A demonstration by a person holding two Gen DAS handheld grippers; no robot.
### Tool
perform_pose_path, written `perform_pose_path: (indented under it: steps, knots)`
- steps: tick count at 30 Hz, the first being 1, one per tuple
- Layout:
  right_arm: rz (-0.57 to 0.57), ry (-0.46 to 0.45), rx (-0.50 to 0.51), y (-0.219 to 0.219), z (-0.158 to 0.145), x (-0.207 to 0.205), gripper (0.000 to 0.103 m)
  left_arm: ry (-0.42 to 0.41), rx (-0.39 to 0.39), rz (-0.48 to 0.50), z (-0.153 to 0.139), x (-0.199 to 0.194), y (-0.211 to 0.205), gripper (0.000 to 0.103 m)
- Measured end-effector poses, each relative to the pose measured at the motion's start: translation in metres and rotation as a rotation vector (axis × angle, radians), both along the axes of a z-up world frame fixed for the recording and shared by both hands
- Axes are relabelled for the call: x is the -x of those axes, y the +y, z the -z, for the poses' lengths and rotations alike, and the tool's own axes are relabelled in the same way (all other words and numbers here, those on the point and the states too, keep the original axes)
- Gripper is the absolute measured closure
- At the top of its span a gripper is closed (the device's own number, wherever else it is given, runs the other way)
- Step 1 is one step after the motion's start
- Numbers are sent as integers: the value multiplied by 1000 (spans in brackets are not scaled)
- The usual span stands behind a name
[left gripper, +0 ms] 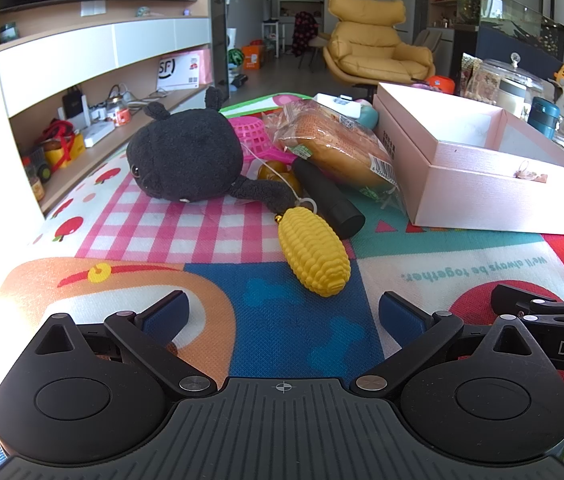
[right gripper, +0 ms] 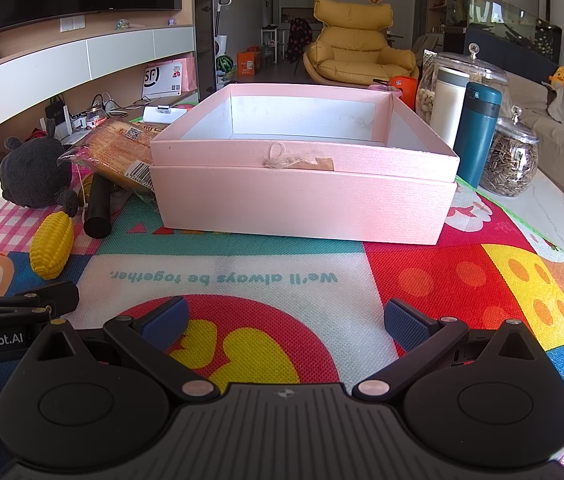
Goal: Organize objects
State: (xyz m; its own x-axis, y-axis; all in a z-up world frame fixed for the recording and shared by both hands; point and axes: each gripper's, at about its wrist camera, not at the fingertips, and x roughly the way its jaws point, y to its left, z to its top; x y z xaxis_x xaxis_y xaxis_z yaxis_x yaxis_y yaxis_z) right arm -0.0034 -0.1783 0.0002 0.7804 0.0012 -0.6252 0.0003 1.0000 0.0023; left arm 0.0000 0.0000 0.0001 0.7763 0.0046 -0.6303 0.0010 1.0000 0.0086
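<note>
An open pink box point(right gripper: 302, 196) stands on the colourful mat, straight ahead of my right gripper point(right gripper: 284, 316), which is open with nothing between its fingers. Left of the box lies a heap: a black plush toy point(left gripper: 185, 156), a wrapped bread loaf point(left gripper: 342, 148), a black cylinder point(left gripper: 330, 200), a yellow toy corn cob point(left gripper: 314, 256) and a pink plastic basket point(left gripper: 253, 136). My left gripper point(left gripper: 284, 312) is open and empty, a little short of the corn cob. The pink box point(left gripper: 482, 168) sits to its right. The heap also shows at the left of the right wrist view, with the corn cob point(right gripper: 51, 250) nearest.
A teal flask point(right gripper: 478, 132), a white tumbler point(right gripper: 452, 100) and glass jars point(right gripper: 512, 156) stand right of the box. The mat point(right gripper: 282, 276) covers the table; bare marble edge point(right gripper: 554, 216) shows at the right. A TV shelf lies left, a yellow armchair point(right gripper: 358, 44) behind.
</note>
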Motion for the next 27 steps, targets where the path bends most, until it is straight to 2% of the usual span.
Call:
perform_pose_path:
  steps: [21, 27]
  knots:
    - [0, 2, -4, 0, 0, 0, 0, 1, 0, 1, 0, 0, 0, 0]
    - [-49, 82, -4, -1, -6, -11, 0, 0, 6, 30, -7, 2, 4, 1]
